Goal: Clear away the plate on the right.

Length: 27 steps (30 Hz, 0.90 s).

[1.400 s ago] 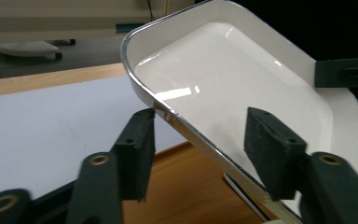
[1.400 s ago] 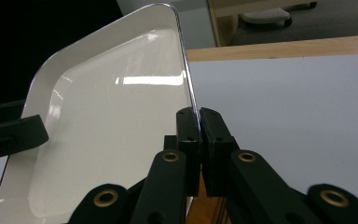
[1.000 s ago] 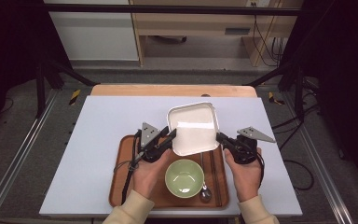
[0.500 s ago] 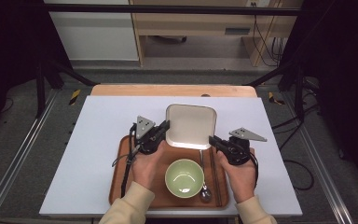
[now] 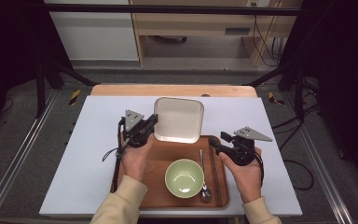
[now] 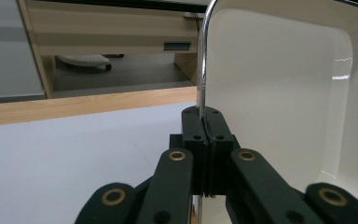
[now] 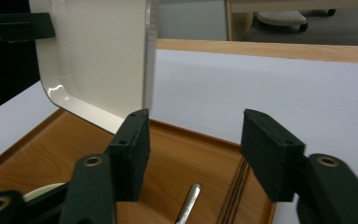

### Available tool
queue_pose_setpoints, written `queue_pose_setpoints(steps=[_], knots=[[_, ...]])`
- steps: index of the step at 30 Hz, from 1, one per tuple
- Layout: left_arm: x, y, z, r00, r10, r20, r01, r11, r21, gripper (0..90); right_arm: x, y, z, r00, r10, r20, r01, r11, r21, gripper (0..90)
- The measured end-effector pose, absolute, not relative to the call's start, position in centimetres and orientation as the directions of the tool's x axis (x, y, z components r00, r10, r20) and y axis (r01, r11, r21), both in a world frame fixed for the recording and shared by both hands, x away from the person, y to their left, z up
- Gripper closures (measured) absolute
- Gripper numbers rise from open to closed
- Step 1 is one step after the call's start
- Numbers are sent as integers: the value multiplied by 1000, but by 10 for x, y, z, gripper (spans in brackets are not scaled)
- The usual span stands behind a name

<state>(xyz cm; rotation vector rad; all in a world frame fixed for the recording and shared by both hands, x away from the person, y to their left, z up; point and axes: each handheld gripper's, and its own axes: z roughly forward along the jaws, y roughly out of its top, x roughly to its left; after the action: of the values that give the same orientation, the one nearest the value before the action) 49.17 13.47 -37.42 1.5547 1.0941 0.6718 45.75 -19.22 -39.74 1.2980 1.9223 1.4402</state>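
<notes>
Both forearms come in from the bottom of the high view, in light sleeves. The left hand holds the left tongs, which point forward and to the right; their jaws are pressed together. The right hand holds the right tongs, pointing to the left. Their jaws have just been opening and stand apart, with nothing between the pads.

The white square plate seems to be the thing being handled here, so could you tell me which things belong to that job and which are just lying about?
In the job:
- white square plate
- left gripper, shut on its rim
- right gripper, jaws just opened, nothing between them
- wooden tray

Lying about:
- green bowl
- spoon
- chopsticks
</notes>
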Motion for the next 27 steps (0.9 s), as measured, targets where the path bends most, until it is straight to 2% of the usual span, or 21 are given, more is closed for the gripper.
queue_pose_setpoints(steps=[6, 10, 21, 27], knots=[[490, 154, -368, 407, 905, -120, 292, -5, 956, 890, 459, -198, -398, -485, 858, 168, 394, 43, 918, 213], [489, 164, -366, 398, 910, -119, 291, -1, 957, 890, 460, -201, -402, -481, 866, 137, 368, 58, 928, 138], [483, 181, -363, 390, 913, -121, 303, -4, 953, 890, 457, -221, -398, -416, 901, 121, 308, 14, 951, 81], [482, 193, -363, 379, 918, -120, 303, -1, 953, 890, 456, -233, -401, -399, 910, 113, 305, 16, 952, 86]])
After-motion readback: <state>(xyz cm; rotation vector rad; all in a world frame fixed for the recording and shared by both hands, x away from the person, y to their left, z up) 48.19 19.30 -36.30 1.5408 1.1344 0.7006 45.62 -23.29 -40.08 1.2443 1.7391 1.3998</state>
